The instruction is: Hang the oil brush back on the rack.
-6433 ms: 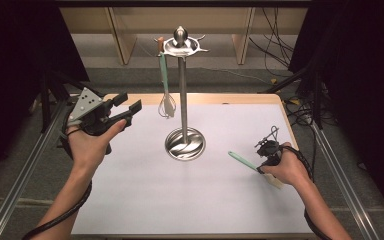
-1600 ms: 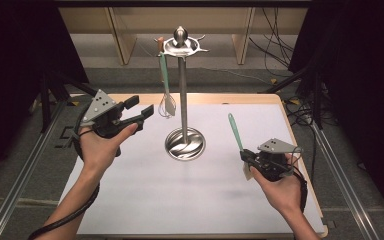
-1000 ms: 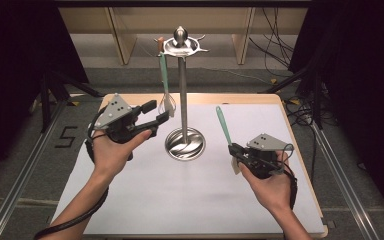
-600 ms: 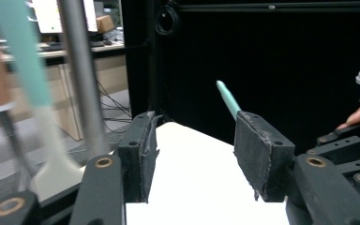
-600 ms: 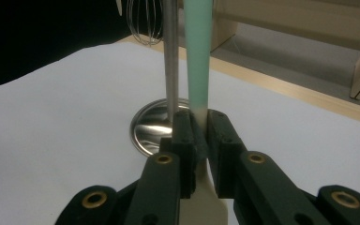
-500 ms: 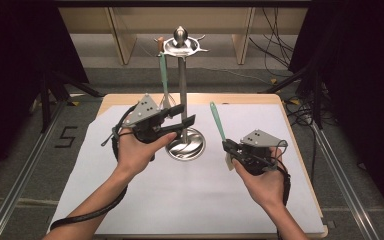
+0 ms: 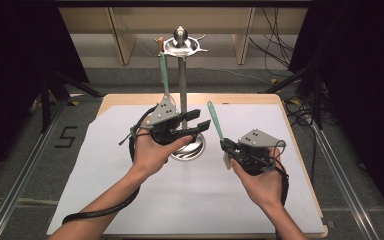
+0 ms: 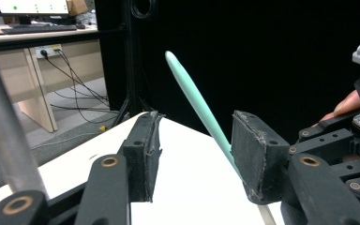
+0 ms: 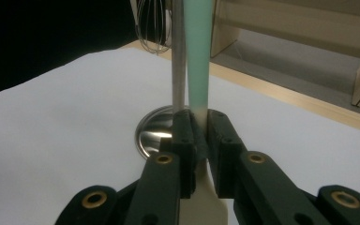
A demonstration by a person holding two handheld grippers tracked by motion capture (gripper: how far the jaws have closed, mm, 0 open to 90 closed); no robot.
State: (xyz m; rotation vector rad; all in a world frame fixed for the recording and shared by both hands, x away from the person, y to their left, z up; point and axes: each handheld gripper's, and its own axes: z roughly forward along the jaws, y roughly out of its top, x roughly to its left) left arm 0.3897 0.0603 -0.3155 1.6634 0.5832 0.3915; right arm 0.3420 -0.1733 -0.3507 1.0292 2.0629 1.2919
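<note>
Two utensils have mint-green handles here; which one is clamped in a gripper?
The spatula, pinched in the right gripper with its handle pointing up. The other one, the whisk, hangs from the stand's top ring, untouched.

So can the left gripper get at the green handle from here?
Probably yes: the left gripper is open, its jaws either side of the green spatula handle held by the right gripper, nothing between.

My right gripper (image 9: 198, 140) is clamped on the spatula (image 9: 198, 70), mint handle rising straight up, pale blade below the jaws. Behind it I see the stand's steel pole (image 9: 178, 56), its round base (image 9: 155, 133), and a whisk (image 9: 153, 26) above the white table (image 9: 51, 117).
</note>
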